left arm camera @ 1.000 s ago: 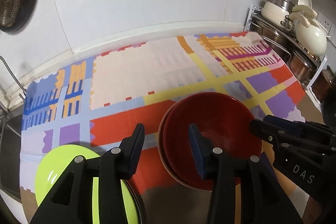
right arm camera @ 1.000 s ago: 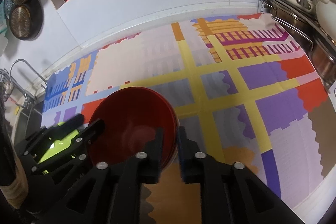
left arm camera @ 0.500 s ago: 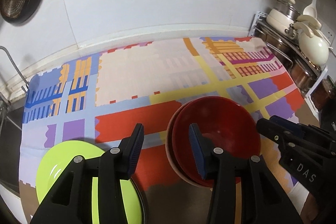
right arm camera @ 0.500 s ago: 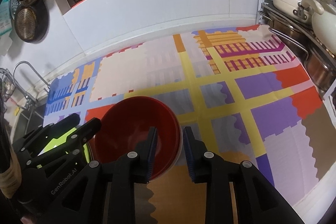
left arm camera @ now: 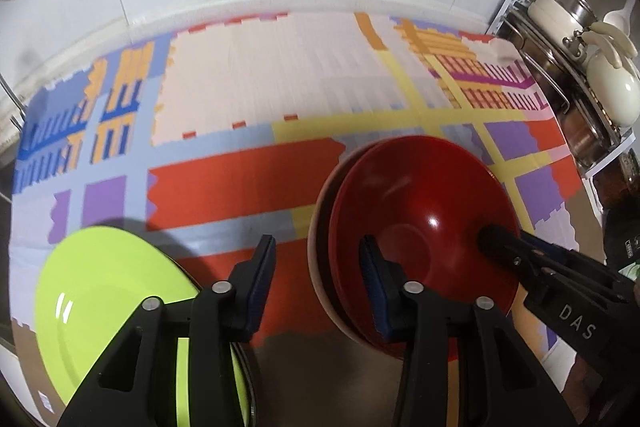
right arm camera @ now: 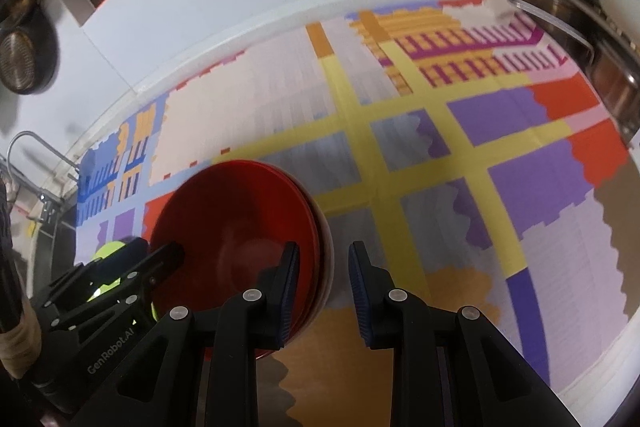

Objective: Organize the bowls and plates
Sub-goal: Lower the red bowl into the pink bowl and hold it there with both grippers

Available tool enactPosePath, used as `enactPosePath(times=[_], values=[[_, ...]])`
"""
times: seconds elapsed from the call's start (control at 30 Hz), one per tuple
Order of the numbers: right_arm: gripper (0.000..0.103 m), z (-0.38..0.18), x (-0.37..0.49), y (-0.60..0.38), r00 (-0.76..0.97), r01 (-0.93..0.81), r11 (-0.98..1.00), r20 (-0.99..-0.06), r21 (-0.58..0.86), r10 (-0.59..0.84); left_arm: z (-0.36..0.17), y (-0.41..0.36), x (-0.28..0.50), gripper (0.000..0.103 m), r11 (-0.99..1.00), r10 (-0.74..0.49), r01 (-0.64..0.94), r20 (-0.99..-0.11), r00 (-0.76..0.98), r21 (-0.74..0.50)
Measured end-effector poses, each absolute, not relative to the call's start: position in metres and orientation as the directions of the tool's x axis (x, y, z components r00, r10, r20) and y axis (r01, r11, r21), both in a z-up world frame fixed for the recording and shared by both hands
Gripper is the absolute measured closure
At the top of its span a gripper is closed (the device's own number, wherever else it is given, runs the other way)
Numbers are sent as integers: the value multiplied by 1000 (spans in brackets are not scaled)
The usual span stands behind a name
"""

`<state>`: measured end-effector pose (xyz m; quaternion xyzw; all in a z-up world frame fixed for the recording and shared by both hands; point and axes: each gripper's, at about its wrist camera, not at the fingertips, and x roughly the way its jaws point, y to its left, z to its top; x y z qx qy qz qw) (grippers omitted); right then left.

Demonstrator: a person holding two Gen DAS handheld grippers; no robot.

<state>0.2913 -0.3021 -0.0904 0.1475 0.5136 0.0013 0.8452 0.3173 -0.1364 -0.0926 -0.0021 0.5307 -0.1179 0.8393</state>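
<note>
A stack of red bowls [left arm camera: 420, 219] sits on the patterned mat, also in the right wrist view [right arm camera: 236, 227]. A lime green plate [left arm camera: 108, 299] lies at the mat's near left corner on top of a darker plate; a sliver of it shows in the right wrist view [right arm camera: 108, 251]. My left gripper [left arm camera: 316, 287] is open and empty, its right finger over the bowls' near left rim. My right gripper [right arm camera: 322, 285] is open, straddling the bowl stack's right rim; in the left wrist view [left arm camera: 516, 259] its tip reaches into the top bowl.
The colourful mat [left arm camera: 280, 99] covers the counter up to the white wall. A rack of pots and a cream kettle [left arm camera: 612, 87] stands at the right edge. A sink and faucet [right arm camera: 36, 163] lie to the left. A strainer [right arm camera: 20, 63] hangs on the wall.
My right gripper has opened wider and shifted so its jaws straddle the bowl rim. Both grippers have moved lower and closer to the bowls. The bowls and plate have not moved.
</note>
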Motion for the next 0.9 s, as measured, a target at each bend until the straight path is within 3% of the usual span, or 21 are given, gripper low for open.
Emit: enactPosePath(times=[0.2, 0.9], values=[[77, -101, 295, -303, 437, 144, 950, -879, 276, 189, -102, -142, 320, 77, 968, -222, 192, -907, 358, -161], [83, -104, 299, -299, 392, 168, 950, -902, 264, 182, -102, -150, 325, 79, 984, -159, 127, -931, 328, -123]])
